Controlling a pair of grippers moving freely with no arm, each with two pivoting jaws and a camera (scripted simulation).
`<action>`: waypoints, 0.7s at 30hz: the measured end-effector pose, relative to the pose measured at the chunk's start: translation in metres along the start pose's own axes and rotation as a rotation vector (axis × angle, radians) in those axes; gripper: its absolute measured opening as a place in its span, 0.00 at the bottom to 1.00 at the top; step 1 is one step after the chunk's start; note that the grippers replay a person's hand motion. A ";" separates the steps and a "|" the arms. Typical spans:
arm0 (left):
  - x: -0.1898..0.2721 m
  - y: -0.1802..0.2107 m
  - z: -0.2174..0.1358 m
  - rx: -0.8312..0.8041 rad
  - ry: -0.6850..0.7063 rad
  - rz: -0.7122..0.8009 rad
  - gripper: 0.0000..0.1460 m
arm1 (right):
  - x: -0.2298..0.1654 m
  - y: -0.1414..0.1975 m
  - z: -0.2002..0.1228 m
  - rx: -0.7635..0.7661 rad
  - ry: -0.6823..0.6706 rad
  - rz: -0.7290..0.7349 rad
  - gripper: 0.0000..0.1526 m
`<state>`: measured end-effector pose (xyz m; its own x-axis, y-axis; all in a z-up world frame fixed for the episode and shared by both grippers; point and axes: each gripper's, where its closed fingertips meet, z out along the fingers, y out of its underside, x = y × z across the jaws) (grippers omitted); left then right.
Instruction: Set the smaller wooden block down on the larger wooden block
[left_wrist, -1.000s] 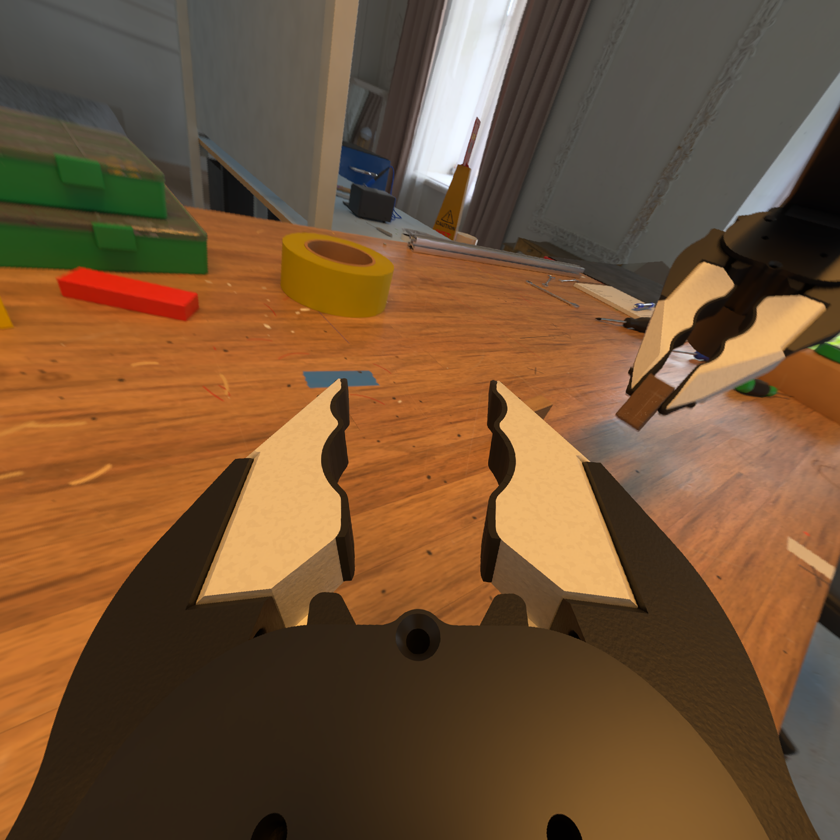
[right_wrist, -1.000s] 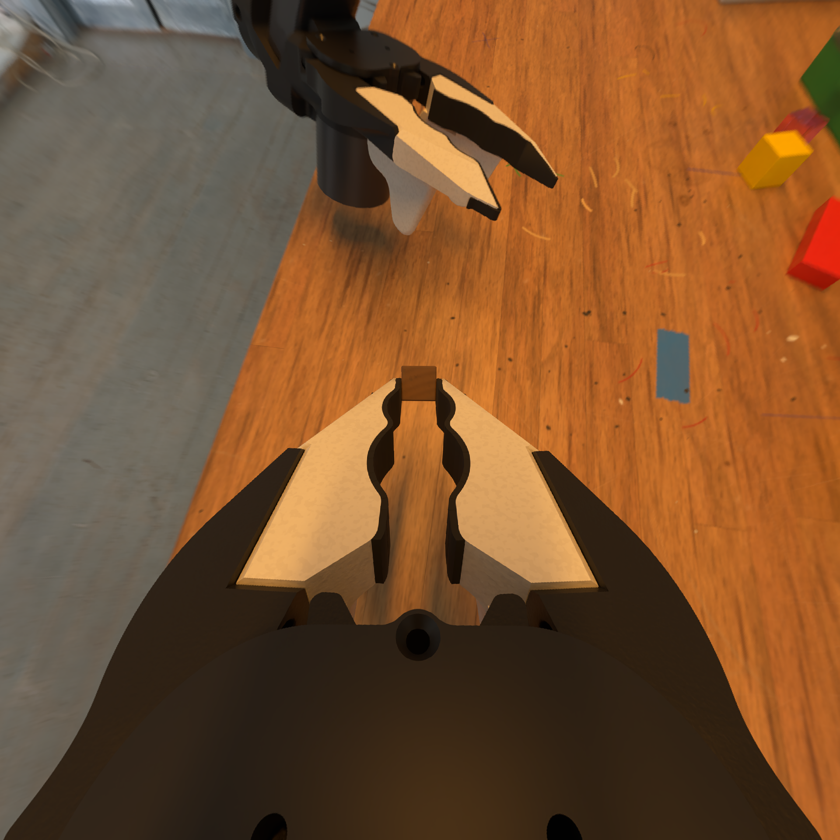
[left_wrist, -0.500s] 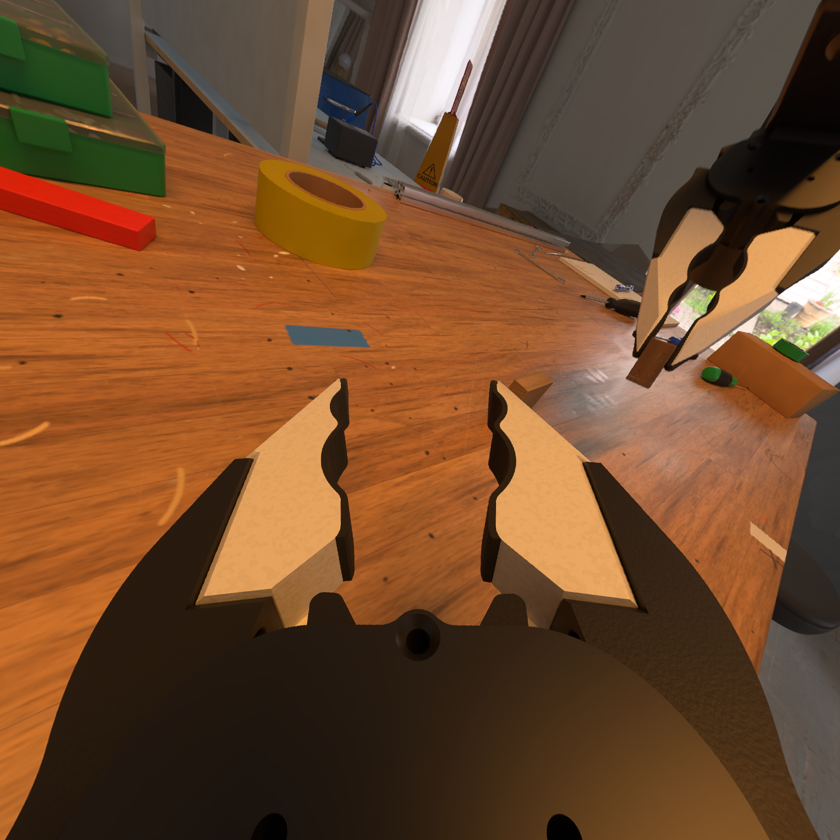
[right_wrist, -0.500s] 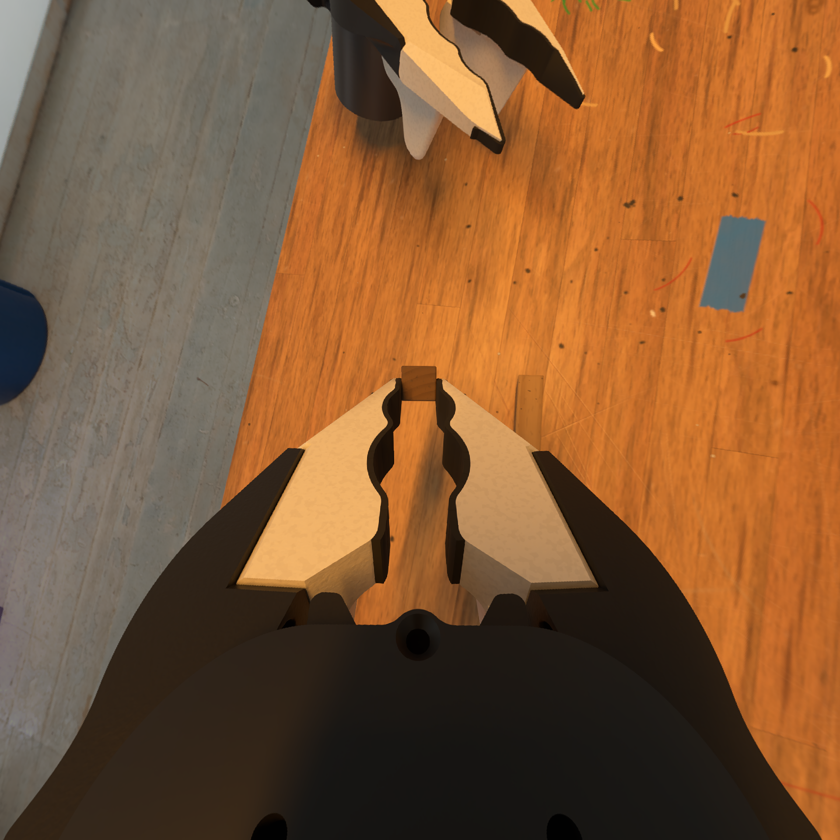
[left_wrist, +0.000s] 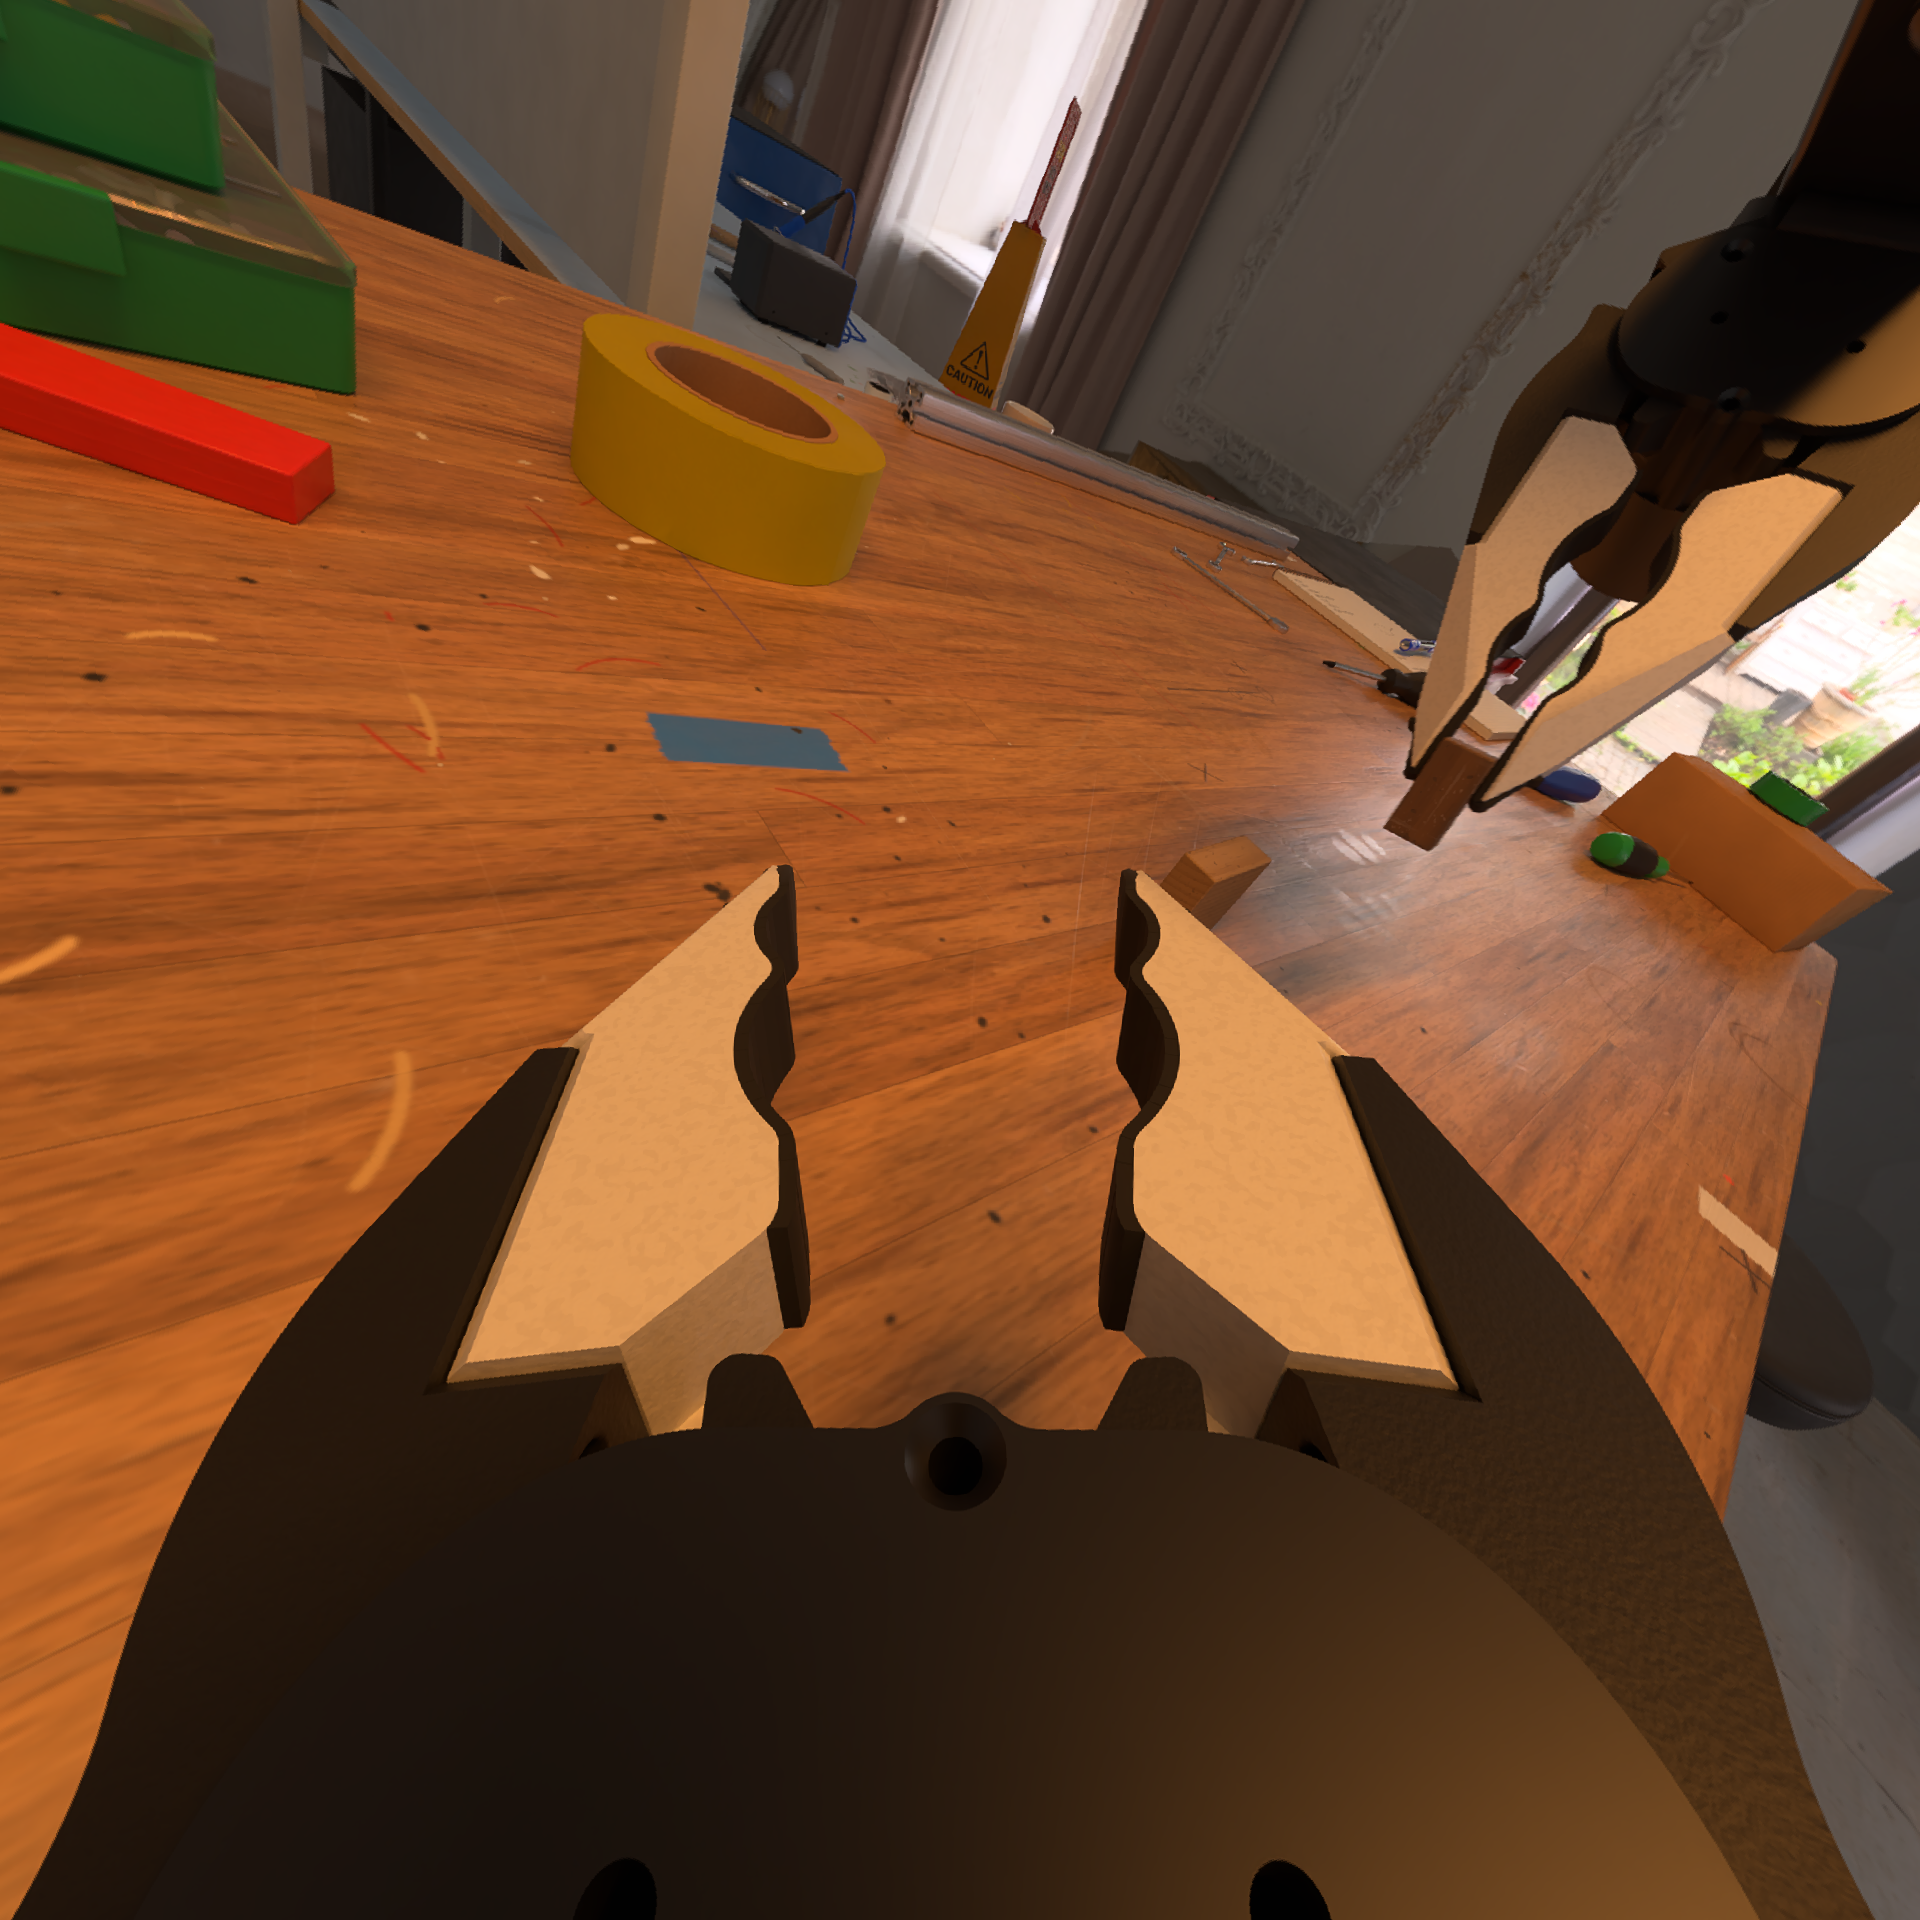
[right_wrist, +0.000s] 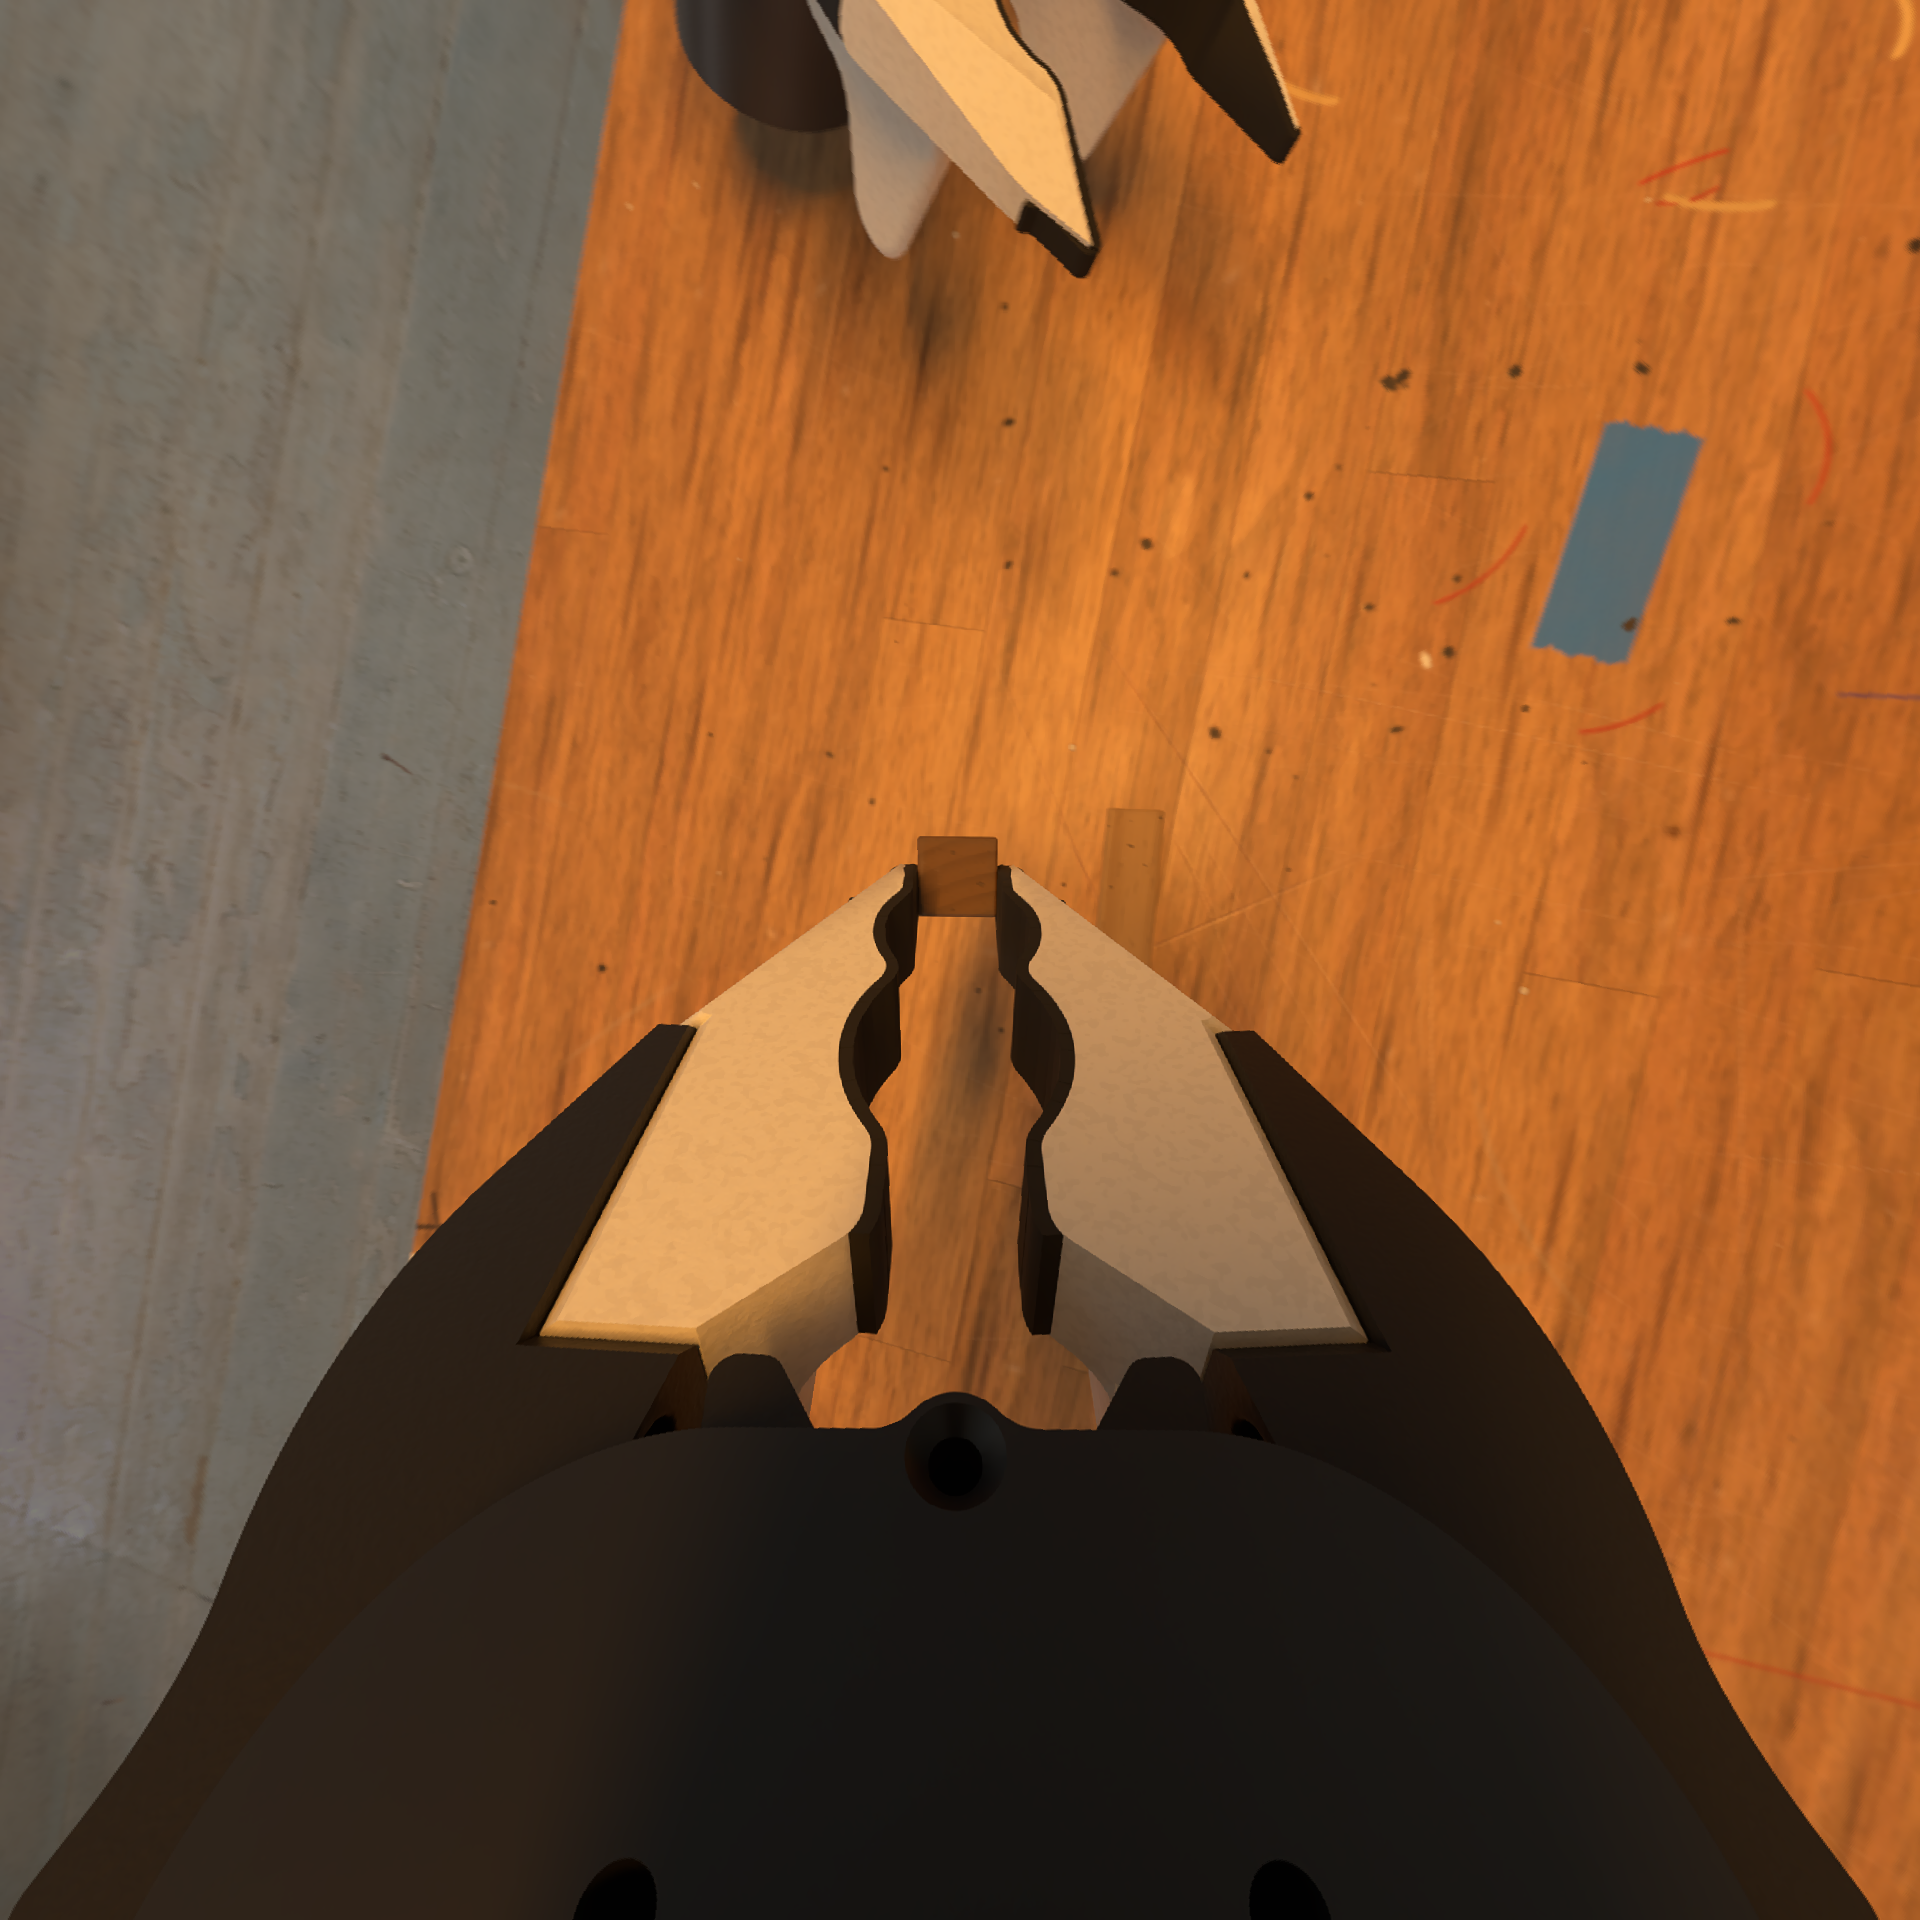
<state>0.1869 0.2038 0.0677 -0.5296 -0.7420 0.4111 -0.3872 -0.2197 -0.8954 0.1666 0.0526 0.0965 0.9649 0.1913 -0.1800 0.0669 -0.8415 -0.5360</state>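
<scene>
My right gripper (right_wrist: 957, 883) is shut on a small dark brown wooden block (right_wrist: 957, 876) held at its fingertips, above the table. In the left wrist view the right gripper (left_wrist: 1446, 790) hangs at the right with the dark block (left_wrist: 1432, 805) sticking out below its tips. A paler wooden block (left_wrist: 1216, 878) lies on the table, just right of my right gripper's tip in its own view (right_wrist: 1132, 868), partly hidden by the finger. My left gripper (left_wrist: 951, 883) is open and empty, low over the table, with the pale block just beyond its right fingertip.
A yellow tape roll (left_wrist: 727, 457), a red bar (left_wrist: 156, 426) and green cases (left_wrist: 177, 281) stand at the back left. A blue tape patch (left_wrist: 743, 743) lies on the table. A tan box (left_wrist: 1745, 852) and a green-handled tool (left_wrist: 1626, 854) lie at the right. The table edge (right_wrist: 499, 831) is close.
My right gripper has tilted downward and moved with the dark block until the pale block shows beside its tip. My left gripper has moved forward and stayed open.
</scene>
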 end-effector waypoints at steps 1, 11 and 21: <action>0.000 0.000 0.000 -0.001 0.001 -0.001 0.42 | 0.003 0.001 0.000 -0.008 0.017 -0.006 0.09; 0.000 0.003 0.002 -0.015 0.004 -0.009 0.43 | 0.042 0.018 0.027 -0.075 0.257 -0.069 0.09; 0.001 0.005 0.003 -0.021 0.008 -0.006 0.43 | 0.059 0.011 0.003 0.094 0.615 -0.063 0.44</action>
<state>0.1865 0.1999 0.0636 -0.5330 -0.7357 0.4180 -0.4060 -0.2111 -0.8892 0.2230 0.0561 0.0777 0.9312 -0.1100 0.3476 0.1332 -0.7850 -0.6051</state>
